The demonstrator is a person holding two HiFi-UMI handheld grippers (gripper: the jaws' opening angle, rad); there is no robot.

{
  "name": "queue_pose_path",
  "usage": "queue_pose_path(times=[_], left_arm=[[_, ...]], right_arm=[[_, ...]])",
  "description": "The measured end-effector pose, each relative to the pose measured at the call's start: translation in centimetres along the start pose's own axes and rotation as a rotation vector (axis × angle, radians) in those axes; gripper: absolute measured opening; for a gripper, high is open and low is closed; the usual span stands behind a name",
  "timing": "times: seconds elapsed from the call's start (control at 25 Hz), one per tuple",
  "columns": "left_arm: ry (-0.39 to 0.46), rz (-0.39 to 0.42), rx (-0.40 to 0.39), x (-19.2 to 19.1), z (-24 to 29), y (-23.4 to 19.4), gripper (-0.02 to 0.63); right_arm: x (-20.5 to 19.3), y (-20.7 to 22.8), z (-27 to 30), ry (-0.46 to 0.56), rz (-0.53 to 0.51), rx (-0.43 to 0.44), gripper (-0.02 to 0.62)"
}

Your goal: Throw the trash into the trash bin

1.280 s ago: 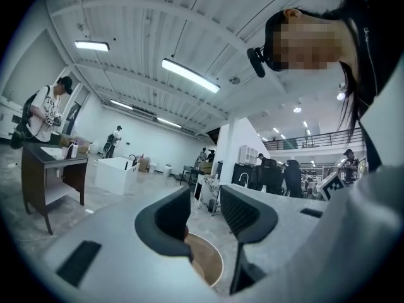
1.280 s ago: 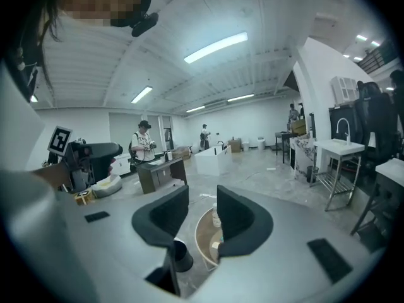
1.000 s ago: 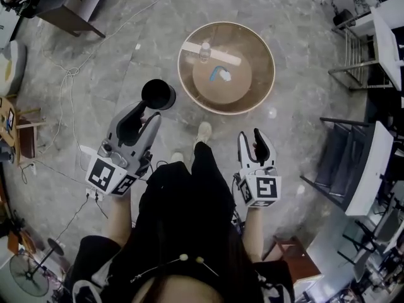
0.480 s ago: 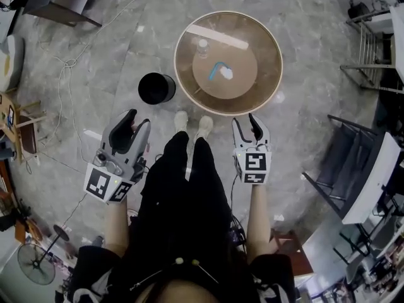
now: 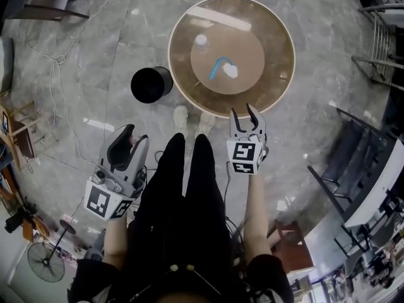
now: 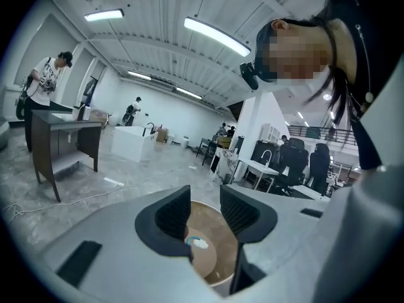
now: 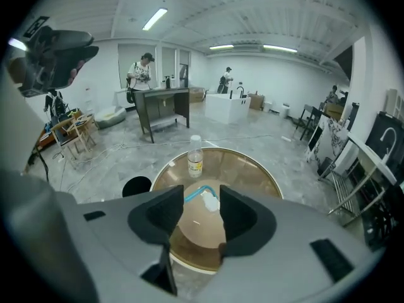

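Grey marbled floor (image 5: 322,24) of a wide open workroom lies underfoot. At the six o'clock edge of the round table (image 5: 285,74), the right gripper (image 5: 243,112) points toward the tabletop. Its jaws are spread with nothing between them, though they have just been closing a little. The left gripper (image 5: 132,137) hangs low at the person's nine o'clock, jaws likewise apart and empty. Dead ahead of the right jaws, at twelve o'clock and near the table's middle, lies the trash (image 5: 230,71). It is a small crumpled white wad touching a bent blue strip (image 5: 218,65), perhaps a straw. Both look light and easily crushed, and the glossy brown top may let them skid. The approach is probably best made with the jaws wide, set down astride the wad close to the surface, then closed gently so that it does not squirt out. The strip may need a second pass. A clear bottle (image 5: 201,41) stands upright at the wad's eleven o'clock, well clear if the reach stays straight. The black trash bin (image 5: 151,84) waits open-mouthed on the floor just beside the table's eight o'clock side.
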State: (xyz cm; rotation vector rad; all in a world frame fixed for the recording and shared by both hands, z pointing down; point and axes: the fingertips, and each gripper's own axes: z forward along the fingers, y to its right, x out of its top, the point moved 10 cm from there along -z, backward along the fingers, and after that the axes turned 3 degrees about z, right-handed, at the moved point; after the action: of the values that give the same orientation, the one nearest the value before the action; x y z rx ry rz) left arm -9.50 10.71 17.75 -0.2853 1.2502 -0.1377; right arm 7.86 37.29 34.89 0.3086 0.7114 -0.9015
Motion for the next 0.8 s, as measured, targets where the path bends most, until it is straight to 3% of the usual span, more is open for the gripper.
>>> queue_pose_path(times=[0.48, 0.8], left_arm=[[-0.088, -0.077, 0.026, -6.2, 2.8, -2.7, 0.149], [-0.150, -0.134, 0.053, -8.2, 2.2, -3.3, 0.149]], right_arm=[[-4.9, 1.0, 12.9, -0.113, 0.012, -0.002, 0.176], [-6.9, 2.0, 20.2, -0.293, -0.113, 0.007, 0.184]])
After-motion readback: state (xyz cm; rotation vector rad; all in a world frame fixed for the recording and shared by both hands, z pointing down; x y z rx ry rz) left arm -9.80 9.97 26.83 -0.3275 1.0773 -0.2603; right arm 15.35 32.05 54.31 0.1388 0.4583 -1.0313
